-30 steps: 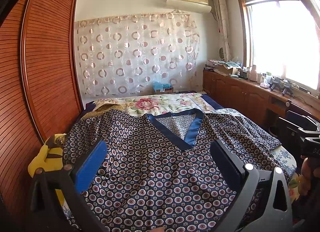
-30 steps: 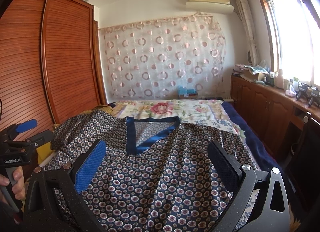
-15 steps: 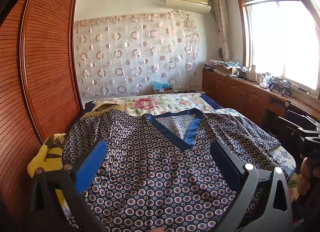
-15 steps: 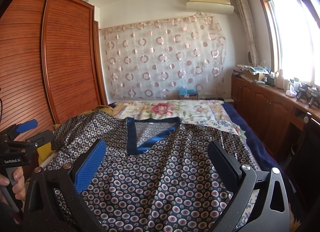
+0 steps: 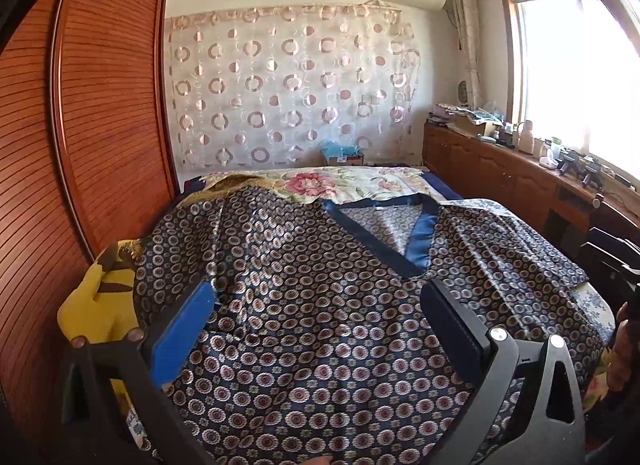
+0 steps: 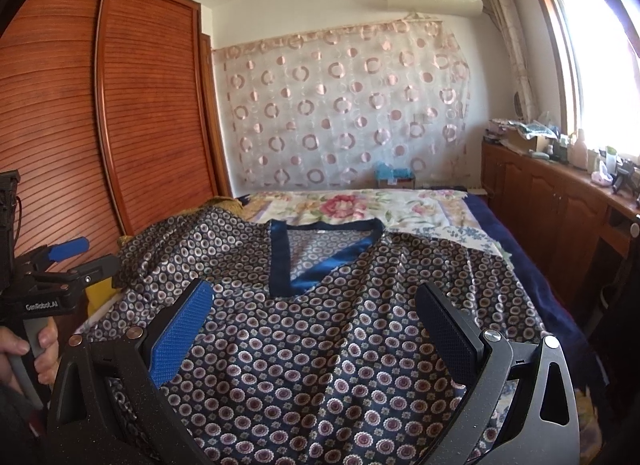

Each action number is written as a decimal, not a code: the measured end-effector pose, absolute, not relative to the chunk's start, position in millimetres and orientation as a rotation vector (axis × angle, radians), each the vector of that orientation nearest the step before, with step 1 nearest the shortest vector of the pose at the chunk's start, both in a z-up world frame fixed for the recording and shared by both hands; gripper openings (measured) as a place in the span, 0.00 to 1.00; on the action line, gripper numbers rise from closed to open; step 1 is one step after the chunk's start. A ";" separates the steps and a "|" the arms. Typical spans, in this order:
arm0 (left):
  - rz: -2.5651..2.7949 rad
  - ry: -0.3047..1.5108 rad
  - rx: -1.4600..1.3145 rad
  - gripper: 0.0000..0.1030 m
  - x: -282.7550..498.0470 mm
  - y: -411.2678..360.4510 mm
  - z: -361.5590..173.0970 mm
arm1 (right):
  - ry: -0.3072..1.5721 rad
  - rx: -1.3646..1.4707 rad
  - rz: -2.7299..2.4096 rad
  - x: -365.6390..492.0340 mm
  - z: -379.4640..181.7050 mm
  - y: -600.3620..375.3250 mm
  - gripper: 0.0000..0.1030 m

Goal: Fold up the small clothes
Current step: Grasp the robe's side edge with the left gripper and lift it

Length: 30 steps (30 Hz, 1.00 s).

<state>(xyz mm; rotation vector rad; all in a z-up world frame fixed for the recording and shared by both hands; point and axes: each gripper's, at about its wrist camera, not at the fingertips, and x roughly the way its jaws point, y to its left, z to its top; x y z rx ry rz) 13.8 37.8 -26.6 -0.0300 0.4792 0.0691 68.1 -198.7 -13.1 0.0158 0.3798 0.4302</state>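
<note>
Both grippers, left gripper (image 5: 316,329) and right gripper (image 6: 316,325), jaws wide over the spread patterned V-neck top (image 6: 320,345); silky fabric may slip, spoiling folds

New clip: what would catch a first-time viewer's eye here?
A navy patterned shirt with a blue V-neck lies spread flat across the bed, filling the lower middle of both views. The left gripper and right gripper hang open just above it, holding nothing. Behind, a circle-print curtain covers the far wall, with a wooden wardrobe on the left.
</note>
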 end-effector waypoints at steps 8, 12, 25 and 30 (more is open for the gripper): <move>0.111 0.521 -0.056 1.00 20.7 71.3 -45.7 | 0.433 -0.007 0.446 85.3 -35.5 -188.0 1.00; 0.121 0.543 -0.066 1.00 21.6 88.6 -54.7 | 0.455 -0.023 0.458 93.4 -46.5 -178.5 1.00; 0.155 0.663 -0.135 1.00 56.0 189.8 -85.6 | 0.547 -0.092 0.568 117.1 -76.1 -127.8 1.00; 0.144 0.734 -0.223 0.88 75.2 225.4 -104.7 | 0.562 -0.133 0.585 123.5 -79.2 -110.8 1.00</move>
